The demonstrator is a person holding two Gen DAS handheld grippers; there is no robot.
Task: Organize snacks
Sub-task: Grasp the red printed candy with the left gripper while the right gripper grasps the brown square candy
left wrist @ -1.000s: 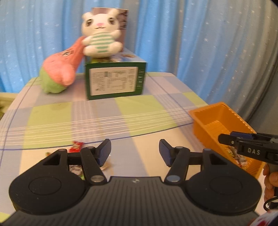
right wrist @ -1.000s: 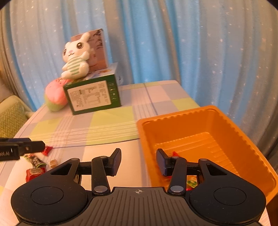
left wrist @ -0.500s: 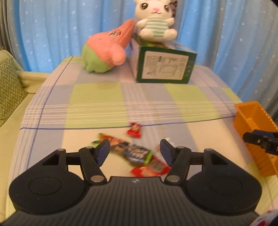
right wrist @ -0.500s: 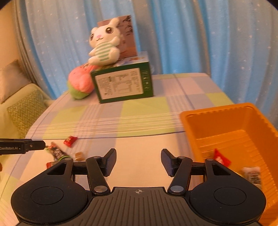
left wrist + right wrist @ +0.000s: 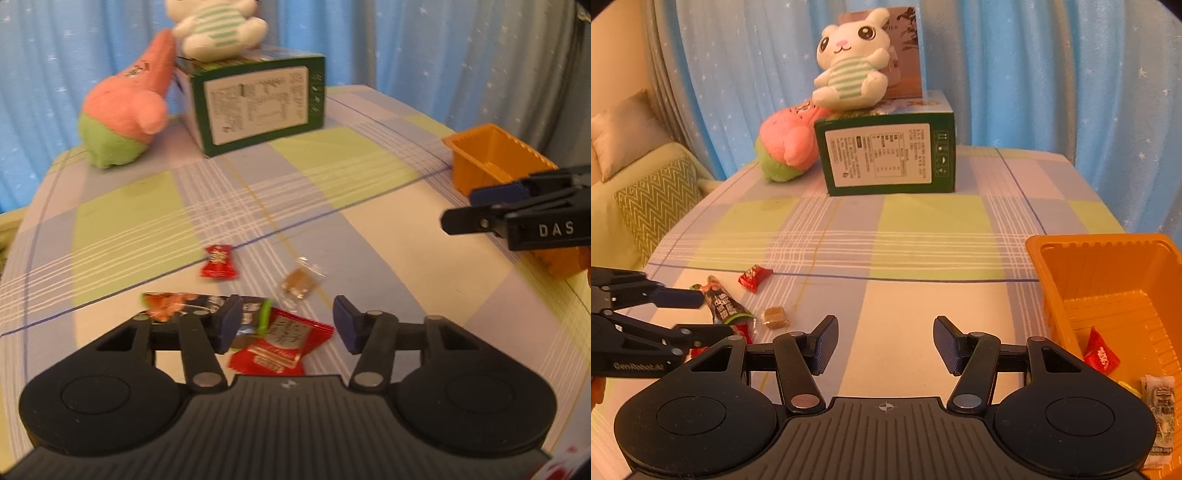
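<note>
My left gripper [image 5: 287, 325] hangs low over a cluster of snacks on the checked tablecloth, and its jaws are closing. A red packet [image 5: 284, 343] lies between the fingers with no pad pressing on it. A dark bar with a green end [image 5: 199, 304] lies under the left finger. Just beyond are a small red candy [image 5: 218, 262] and a brown candy in clear wrap [image 5: 299, 282]. My right gripper [image 5: 886, 343] stands open over bare cloth, left of the orange tray [image 5: 1108, 266]. The tray holds a red candy [image 5: 1100, 356] and a white packet [image 5: 1158, 398].
At the back of the table a green box [image 5: 886, 155] carries a white plush rabbit [image 5: 849, 70], with a pink and green plush [image 5: 786, 147] beside it. Blue curtains hang behind. A sofa with a zigzag cushion [image 5: 653, 206] stands off the left edge.
My left gripper swung left and sank onto the snack cluster, its jaws narrowing. My right gripper moved left off the tray to the bare cloth, and its jaws widened.
</note>
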